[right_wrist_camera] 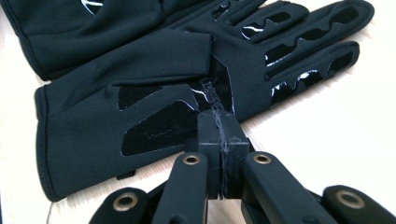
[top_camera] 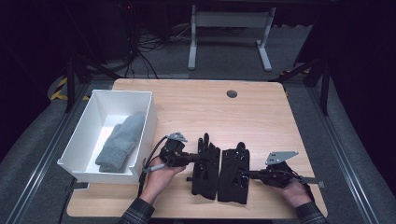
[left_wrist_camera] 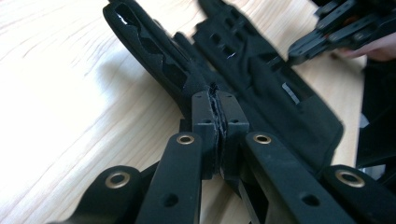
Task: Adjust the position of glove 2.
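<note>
Two black gloves lie side by side, palms up, near the table's front edge: the left glove [top_camera: 205, 173] and the right glove [top_camera: 233, 183]. My left gripper [top_camera: 195, 158] comes in from the left, and its jaws are shut on the left glove's edge [left_wrist_camera: 154, 51]. My right gripper [top_camera: 243, 175] comes in from the right with its jaws shut on the side of the right glove [right_wrist_camera: 116, 121]. In the left gripper view its own gripper [left_wrist_camera: 217, 100] pinches dark fabric, with the right glove [left_wrist_camera: 261, 70] beyond. The right gripper [right_wrist_camera: 219, 119] sits by the thumb base.
A white bin [top_camera: 152, 107] stands at the table's left side with a grey knitted mitten [top_camera: 121, 140] inside. A round cable hole [top_camera: 231, 93] sits at the table's back. A white desk frame [top_camera: 229, 21] stands on the floor beyond.
</note>
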`<state>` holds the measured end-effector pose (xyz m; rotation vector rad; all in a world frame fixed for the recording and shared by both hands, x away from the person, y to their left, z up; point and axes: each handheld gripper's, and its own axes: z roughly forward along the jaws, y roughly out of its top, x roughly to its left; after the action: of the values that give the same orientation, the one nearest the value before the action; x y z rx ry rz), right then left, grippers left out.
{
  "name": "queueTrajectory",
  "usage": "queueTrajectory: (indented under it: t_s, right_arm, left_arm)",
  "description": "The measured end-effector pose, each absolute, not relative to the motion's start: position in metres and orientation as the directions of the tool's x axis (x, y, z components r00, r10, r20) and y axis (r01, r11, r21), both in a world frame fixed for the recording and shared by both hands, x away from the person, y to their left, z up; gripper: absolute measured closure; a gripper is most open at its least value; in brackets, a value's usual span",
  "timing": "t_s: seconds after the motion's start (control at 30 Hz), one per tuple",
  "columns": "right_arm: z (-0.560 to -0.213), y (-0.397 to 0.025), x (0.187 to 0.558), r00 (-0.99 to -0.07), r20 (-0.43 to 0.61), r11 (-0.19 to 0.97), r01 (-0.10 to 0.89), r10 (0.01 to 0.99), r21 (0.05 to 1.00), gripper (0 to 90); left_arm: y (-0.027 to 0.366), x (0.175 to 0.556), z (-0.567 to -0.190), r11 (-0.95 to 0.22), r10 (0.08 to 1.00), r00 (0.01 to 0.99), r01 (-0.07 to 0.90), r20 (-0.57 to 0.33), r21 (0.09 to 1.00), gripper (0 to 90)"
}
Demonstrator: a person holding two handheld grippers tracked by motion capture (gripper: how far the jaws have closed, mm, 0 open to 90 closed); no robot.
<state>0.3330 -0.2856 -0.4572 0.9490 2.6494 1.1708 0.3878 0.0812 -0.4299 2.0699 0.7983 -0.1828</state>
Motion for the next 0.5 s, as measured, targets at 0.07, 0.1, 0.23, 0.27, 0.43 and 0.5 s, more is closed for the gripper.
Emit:
queueTrajectory:
  t_s: [0.07, 0.1, 0.23, 0.27, 0.43, 0.5]
  right_arm:
    - [-0.457, -0.284, 0.333, -0.806, 0.16, 0.513, 0.501, 0.57, 0.697, 90.0]
    - [-0.457, -0.283, 0.333, -0.807, 0.161, 0.515, 0.501, 0.568, 0.695, 90.0]
    - [-0.458, -0.279, 0.335, -0.813, 0.16, 0.523, 0.497, 0.56, 0.692, 90.0]
    - [-0.458, -0.278, 0.335, -0.815, 0.161, 0.524, 0.496, 0.557, 0.693, 90.0]
    - [-0.458, -0.273, 0.336, -0.822, 0.159, 0.533, 0.488, 0.547, 0.691, 90.0]
    - [-0.458, -0.271, 0.336, -0.825, 0.157, 0.536, 0.485, 0.543, 0.691, 90.0]
  left_arm:
    - [0.08, 0.388, -0.427, -0.402, 0.463, 0.789, 0.594, -0.405, 0.697, 88.2]
    - [0.08, 0.388, -0.426, -0.396, 0.458, 0.788, 0.595, -0.411, 0.699, 88.2]
    - [0.077, 0.389, -0.423, -0.381, 0.43, 0.791, 0.596, -0.435, 0.707, 88.2]
    - [0.076, 0.388, -0.422, -0.38, 0.421, 0.793, 0.595, -0.44, 0.708, 88.2]
    - [0.069, 0.386, -0.418, -0.375, 0.387, 0.8, 0.59, -0.458, 0.715, 88.2]
    - [0.066, 0.386, -0.417, -0.375, 0.375, 0.804, 0.586, -0.461, 0.718, 88.3]
